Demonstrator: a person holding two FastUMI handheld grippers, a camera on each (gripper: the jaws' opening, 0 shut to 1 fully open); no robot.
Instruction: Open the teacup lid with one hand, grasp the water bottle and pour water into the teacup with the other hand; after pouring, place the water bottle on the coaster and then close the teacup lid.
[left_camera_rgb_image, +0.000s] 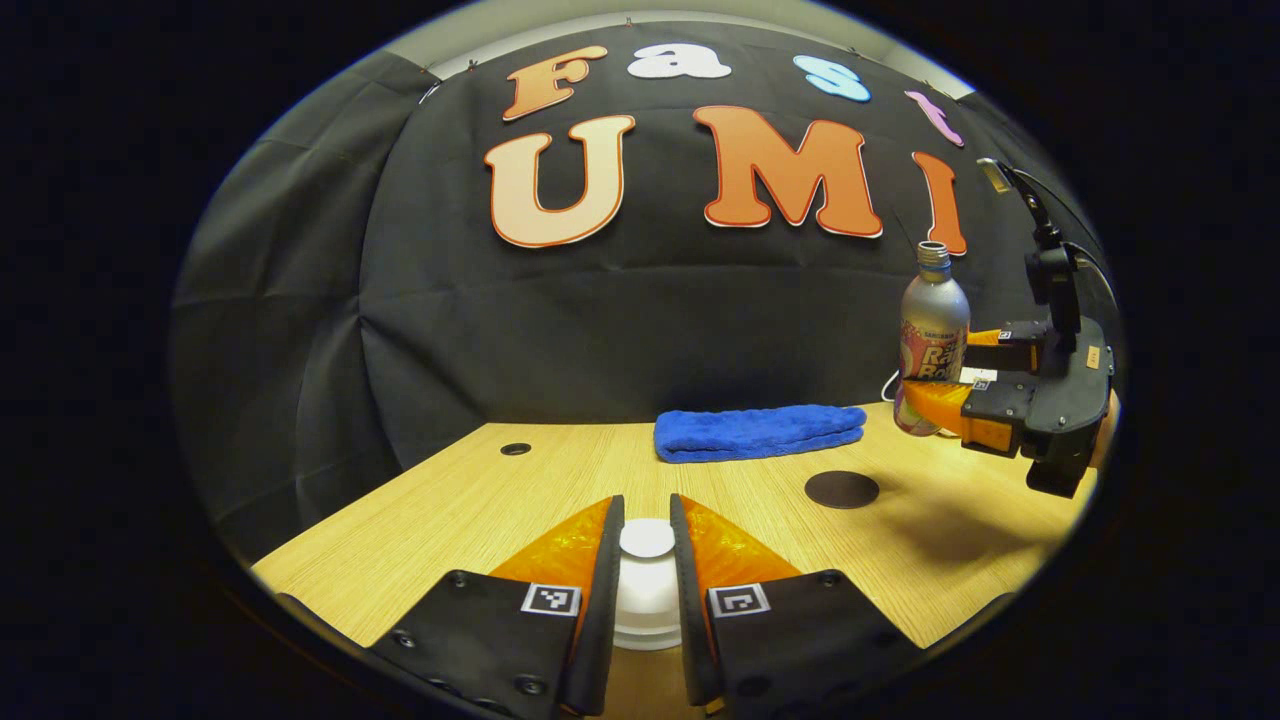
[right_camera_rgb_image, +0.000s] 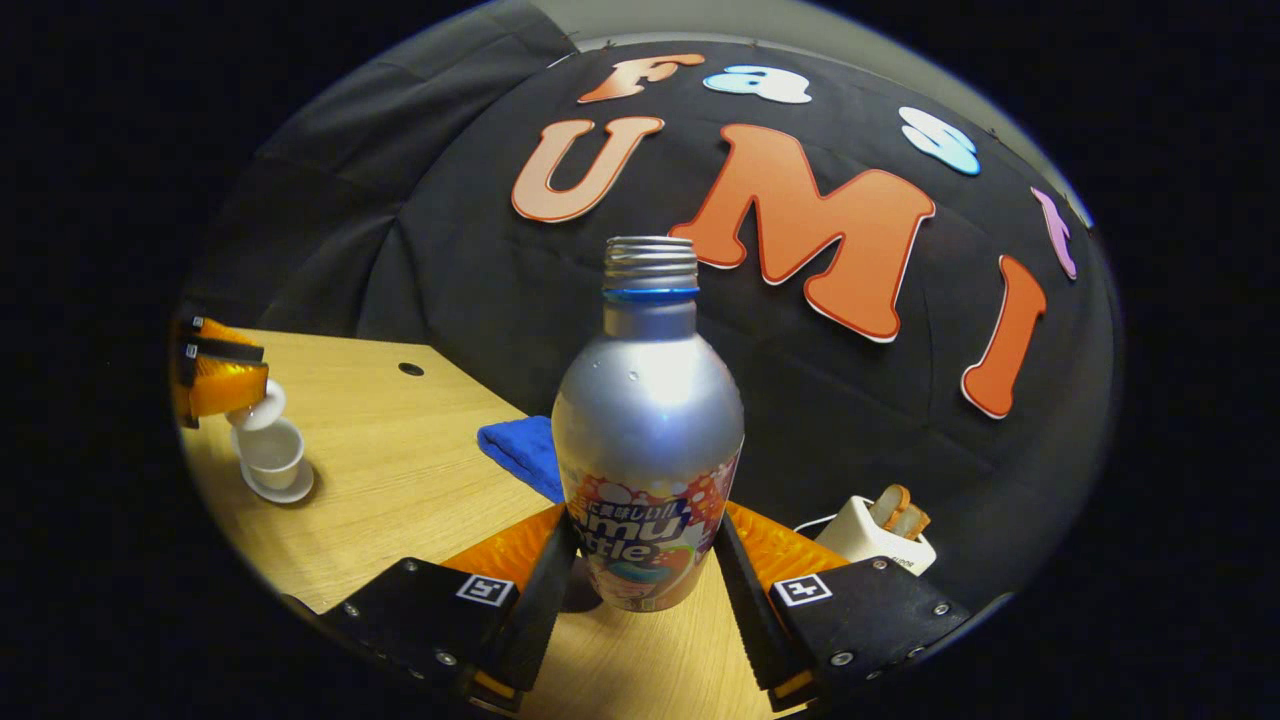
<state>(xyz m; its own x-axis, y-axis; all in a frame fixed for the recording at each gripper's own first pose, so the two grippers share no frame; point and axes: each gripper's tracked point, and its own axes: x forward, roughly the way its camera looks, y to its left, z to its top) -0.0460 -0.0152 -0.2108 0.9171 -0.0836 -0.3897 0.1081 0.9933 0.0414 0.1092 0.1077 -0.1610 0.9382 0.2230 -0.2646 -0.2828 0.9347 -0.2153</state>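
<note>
The white lid (left_camera_rgb_image: 647, 538) sits pinched between my left gripper's (left_camera_rgb_image: 647, 512) fingers. In the right gripper view the left gripper (right_camera_rgb_image: 250, 375) holds that lid (right_camera_rgb_image: 258, 409) tilted just above the open white teacup (right_camera_rgb_image: 272, 452), which stands on its saucer (right_camera_rgb_image: 283, 491). My right gripper (right_camera_rgb_image: 645, 570) is shut on the lower body of an upright, uncapped silver water bottle (right_camera_rgb_image: 648, 430). Seen from the left gripper view, the bottle (left_camera_rgb_image: 933, 320) and the right gripper (left_camera_rgb_image: 945, 372) are at the far right. A dark round coaster (left_camera_rgb_image: 842, 489) lies on the table left of the bottle and nearer to me.
A folded blue towel (left_camera_rgb_image: 758, 432) lies along the back of the wooden table (left_camera_rgb_image: 470, 510). A white toaster with bread slices (right_camera_rgb_image: 880, 530) stands at the right behind the bottle. A small round hole (left_camera_rgb_image: 515, 449) marks the table's back left.
</note>
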